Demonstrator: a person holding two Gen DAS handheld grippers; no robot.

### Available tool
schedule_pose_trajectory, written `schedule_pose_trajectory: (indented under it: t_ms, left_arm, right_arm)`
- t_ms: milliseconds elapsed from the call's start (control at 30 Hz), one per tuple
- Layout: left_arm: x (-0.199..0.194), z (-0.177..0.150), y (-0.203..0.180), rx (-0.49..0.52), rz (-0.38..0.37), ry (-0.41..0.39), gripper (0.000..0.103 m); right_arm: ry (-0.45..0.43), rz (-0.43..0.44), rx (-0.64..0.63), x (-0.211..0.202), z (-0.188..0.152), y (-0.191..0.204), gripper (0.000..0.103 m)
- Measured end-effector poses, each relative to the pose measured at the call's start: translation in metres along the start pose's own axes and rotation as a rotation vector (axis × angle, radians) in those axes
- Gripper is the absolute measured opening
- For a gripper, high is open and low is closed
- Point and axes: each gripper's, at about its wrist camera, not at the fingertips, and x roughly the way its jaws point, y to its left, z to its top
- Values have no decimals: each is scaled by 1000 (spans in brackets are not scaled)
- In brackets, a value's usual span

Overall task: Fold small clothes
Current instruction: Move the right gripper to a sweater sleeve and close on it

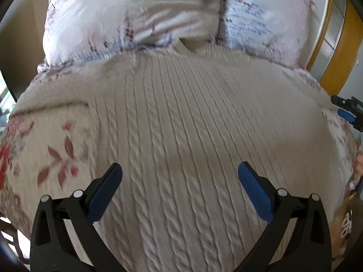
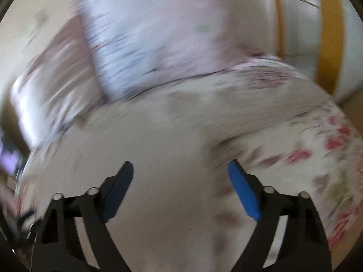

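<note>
1. The cream cable-knit sweater (image 1: 181,117) lies spread flat on the floral bedspread (image 1: 40,158), its neckline (image 1: 183,45) pointing toward the pillows (image 1: 136,15) at the head of the bed; no fold shows in it, so the task appears to be at or near its start.

2. The left gripper (image 1: 180,170) hovers above the sweater's lower middle with its blue pads (image 1: 256,195) spread wide and nothing between them; the right gripper (image 2: 180,170) is likewise spread and holds nothing; its view is badly blurred, so what lies beneath it is hard to tell beyond pale cloth and floral print.

3. In the left wrist view the tip of the right gripper shows at the far right edge, near the sweater's side.

4. The step in hand looks like reaching for a first grasp; to do it well each claw should settle on an outer edge or sleeve rather than the centre, where there is no free edge to pinch.

5. The knit is thick and soft; a shallow pinch may slip, and a deep one may catch the bedspread too; taking only the sweater's layers matters.

6. Both sides should lift evenly, so the fold lands straight along the cable ribs.
</note>
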Motion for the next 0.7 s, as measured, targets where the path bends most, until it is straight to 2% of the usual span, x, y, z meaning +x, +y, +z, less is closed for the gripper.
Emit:
schedule_pose_trajectory:
  t_ms: [100,200,300,367,400,467,667,700]
  left_arm:
    - [1,19,8,-4,19,-25,101]
    - [4,37,11,10,35,-43,101]
    - [8,50,15,8,24,-46,101]
    - [11,58,20,-7,-5,-51,101]
    - [13,62,22,-13,-16,-51,101]
    - [17,70,25,-21,-33,-54,101]
    - [31,84,28,-23,-31,-48,101]
    - [33,85,28,-25,-35,-42,101]
  right_arm:
    - [29,-70,226,24,31,-58,66]
    - [55,-95,457,44,42,-113,56]
    - [56,-108,627,53,41,-156,50]
    - [52,-124,673,57,39,-168,47]
    - [47,-123,685,58,40,-173,42]
    - [26,-104,712,59,41,-184,40]
    - [9,-98,746,68,53,-195,35]
    - [6,-100,751,69,55,-196,32]
